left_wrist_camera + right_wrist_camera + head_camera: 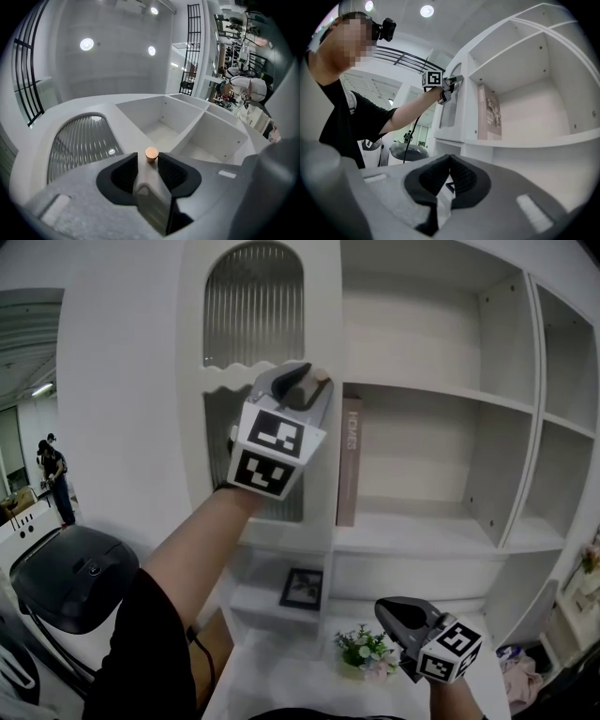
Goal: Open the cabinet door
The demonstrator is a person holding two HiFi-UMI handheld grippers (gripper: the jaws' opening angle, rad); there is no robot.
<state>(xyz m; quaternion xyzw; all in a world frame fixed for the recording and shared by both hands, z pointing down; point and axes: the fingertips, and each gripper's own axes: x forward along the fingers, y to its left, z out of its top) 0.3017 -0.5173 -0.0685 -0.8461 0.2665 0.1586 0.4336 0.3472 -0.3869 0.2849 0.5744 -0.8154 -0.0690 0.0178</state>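
White shelving point(422, 395) is filling the view while the left gripper point(147, 164) is pinching the cabinet door point(253, 306) edge at its knob point(151, 153), just left of the book point(349, 460), a panel probably swinging stiff and light with fragile glass, as the right gripper point(449, 159) is idling closed and empty.

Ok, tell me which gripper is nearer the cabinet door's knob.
Left. The left gripper is up at the knob, jaws closed around it; the right gripper hangs low beside the flowers, well below the door.
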